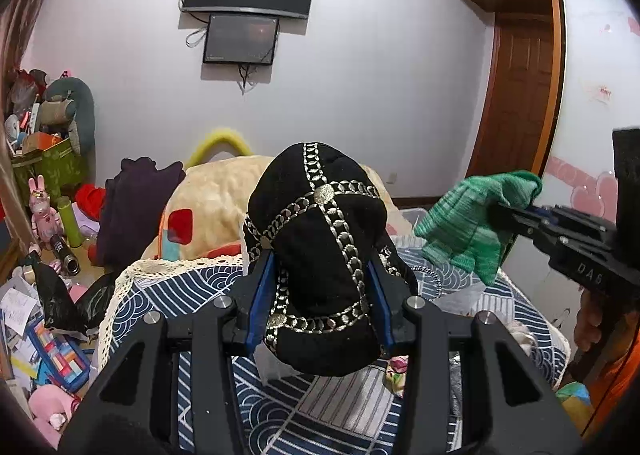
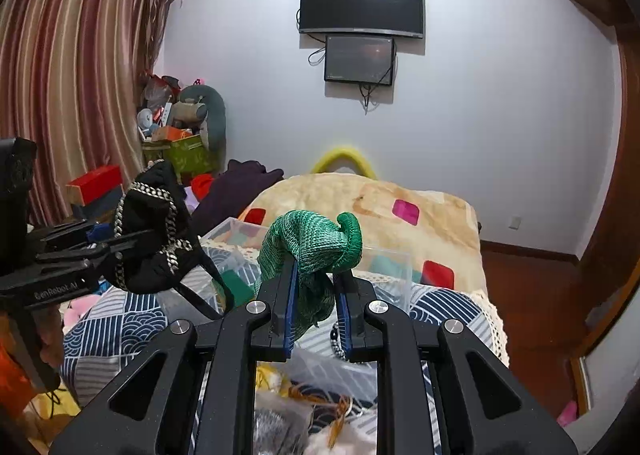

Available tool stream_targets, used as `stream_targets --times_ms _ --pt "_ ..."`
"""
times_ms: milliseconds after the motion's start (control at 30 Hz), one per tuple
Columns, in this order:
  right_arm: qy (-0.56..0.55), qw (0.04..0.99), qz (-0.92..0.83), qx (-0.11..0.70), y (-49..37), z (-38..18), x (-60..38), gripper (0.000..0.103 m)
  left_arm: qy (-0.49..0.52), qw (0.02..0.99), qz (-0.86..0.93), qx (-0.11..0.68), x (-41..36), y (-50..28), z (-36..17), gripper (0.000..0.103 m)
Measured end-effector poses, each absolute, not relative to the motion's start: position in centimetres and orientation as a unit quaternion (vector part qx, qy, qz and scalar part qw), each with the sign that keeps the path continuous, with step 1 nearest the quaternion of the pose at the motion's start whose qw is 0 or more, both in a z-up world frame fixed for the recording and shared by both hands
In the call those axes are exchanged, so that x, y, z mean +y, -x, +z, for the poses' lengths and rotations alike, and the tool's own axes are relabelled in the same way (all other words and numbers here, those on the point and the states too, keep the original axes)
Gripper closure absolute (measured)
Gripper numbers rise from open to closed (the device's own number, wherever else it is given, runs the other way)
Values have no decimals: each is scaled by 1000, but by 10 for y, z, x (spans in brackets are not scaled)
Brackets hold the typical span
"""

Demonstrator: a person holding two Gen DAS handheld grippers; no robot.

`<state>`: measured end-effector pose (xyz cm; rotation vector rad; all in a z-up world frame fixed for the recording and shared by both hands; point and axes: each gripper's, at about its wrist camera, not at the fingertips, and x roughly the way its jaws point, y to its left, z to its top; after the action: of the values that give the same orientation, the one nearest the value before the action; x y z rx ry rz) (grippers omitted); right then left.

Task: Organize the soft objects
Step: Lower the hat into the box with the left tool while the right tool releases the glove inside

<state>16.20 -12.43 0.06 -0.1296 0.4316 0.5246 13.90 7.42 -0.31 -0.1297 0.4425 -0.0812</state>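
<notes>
My left gripper (image 1: pixel 320 275) is shut on a black cap with silver braid (image 1: pixel 316 255) and holds it up above the bed; the cap also shows at the left of the right wrist view (image 2: pixel 150 231). My right gripper (image 2: pixel 316 287) is shut on a green knitted glove (image 2: pixel 312 251), also held in the air; it shows at the right of the left wrist view (image 1: pixel 472 227). The two grippers are side by side, apart.
Below is a bed with a blue wave-pattern cover (image 1: pixel 320 407) and a beige blanket (image 2: pixel 360 199). A clear plastic box (image 2: pixel 384 271) sits on the bed under my right gripper. Clutter and toys fill the left floor (image 1: pixel 44 295). A wardrobe (image 1: pixel 592 95) stands at the right.
</notes>
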Motion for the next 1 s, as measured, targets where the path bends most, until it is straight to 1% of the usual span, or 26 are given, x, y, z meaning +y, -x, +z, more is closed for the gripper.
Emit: stream_targets --times_ms 167,467,800,1000 --pt "80 939 251 223 -173 -3 -117 88 55 969 -37 237 69 -158 -13 59" --pt "111 922 245 278 -196 -24 -108 88 59 960 -49 269 62 -189 -29 59" --pt "155 904 243 317 -205 -37 -102 88 52 952 -62 294 51 -217 -44 59" --pt "171 887 249 348 -210 -52 -102 88 34 945 -66 317 46 -224 -56 59"
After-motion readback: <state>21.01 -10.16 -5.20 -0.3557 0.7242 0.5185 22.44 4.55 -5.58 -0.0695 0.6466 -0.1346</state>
